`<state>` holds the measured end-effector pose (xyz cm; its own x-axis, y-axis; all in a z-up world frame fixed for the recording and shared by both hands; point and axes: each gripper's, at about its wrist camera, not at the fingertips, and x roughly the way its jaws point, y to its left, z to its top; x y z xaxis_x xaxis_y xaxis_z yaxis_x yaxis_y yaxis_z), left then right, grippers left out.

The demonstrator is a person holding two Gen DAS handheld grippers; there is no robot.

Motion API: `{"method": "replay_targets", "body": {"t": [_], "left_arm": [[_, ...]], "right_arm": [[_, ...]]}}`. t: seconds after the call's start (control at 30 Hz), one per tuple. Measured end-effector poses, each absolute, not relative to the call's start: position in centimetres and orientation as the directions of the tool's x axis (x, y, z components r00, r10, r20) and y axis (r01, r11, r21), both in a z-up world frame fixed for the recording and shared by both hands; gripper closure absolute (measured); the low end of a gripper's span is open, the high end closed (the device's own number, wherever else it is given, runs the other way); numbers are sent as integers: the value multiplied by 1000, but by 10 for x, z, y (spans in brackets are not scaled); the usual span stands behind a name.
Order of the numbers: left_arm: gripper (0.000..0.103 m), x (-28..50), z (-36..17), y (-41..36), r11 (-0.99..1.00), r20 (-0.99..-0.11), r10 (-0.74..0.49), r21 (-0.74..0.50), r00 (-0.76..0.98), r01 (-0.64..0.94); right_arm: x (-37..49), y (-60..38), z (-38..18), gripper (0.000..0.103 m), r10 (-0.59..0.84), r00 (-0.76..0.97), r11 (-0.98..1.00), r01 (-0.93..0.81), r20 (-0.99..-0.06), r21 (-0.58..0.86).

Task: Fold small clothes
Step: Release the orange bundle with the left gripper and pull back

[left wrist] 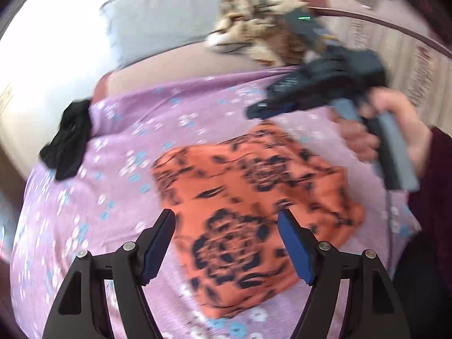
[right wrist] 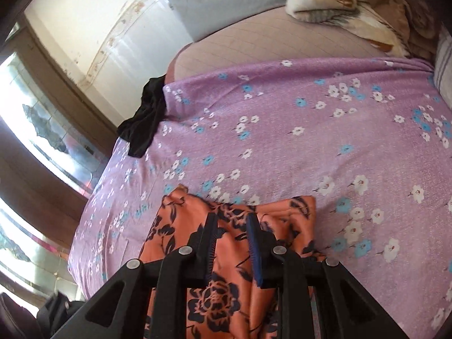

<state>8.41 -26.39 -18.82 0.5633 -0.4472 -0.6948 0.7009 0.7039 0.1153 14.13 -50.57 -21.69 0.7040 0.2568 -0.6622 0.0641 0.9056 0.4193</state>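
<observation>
Bed had a purple flowered sheet [right wrist: 282, 130] over it, blanket [right wrist: 353, 8] bunched at the far end and a black garment [right wrist: 144, 124] hanging off the sheet's left edge. Orange cloth [left wrist: 248, 206] lay folded near the sheet's near edge. Left gripper [left wrist: 227, 243] was spread wide above it, gripping nothing. Right gripper [right wrist: 232, 236] was nearly closed over the cloth's far edge, couldn't tell if it pinched any fabric.
</observation>
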Motion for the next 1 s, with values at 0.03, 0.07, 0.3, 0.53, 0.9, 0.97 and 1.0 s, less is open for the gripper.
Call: {"method": "replay_targets", "body": {"t": [0.03,0.07,0.3,0.53,0.9,0.97,1.0], "left_arm": [[27,90,-194,-262,728,-705,-420,115,572,676],[27,100,-202,-259,750,-718,-377,134,585,648],[27,108,-248,-246,771,-787,-339,82,515,632],[27,96,-254,-247,743,-813,-324,98,484,662],[27,83,-238,-224,769,-783,-367,49,503,637],[27,87,-241,-224,772,-792,-357,49,496,634],[26,89,-246,-226,771,-803,-345,53,486,635]], "right_arm": [[141,-496,-218,79,267,700,905,53,-662,421],[142,-488,-221,79,277,695,903,48,-663,428],[148,-457,-285,81,231,550,931,116,-803,347],[112,-503,-289,84,219,646,836,262,-731,482],[32,-467,-249,79,154,705,890,205,-692,407],[28,-457,-254,79,165,676,897,199,-718,394],[28,-455,-259,79,158,654,900,213,-740,380]]}}
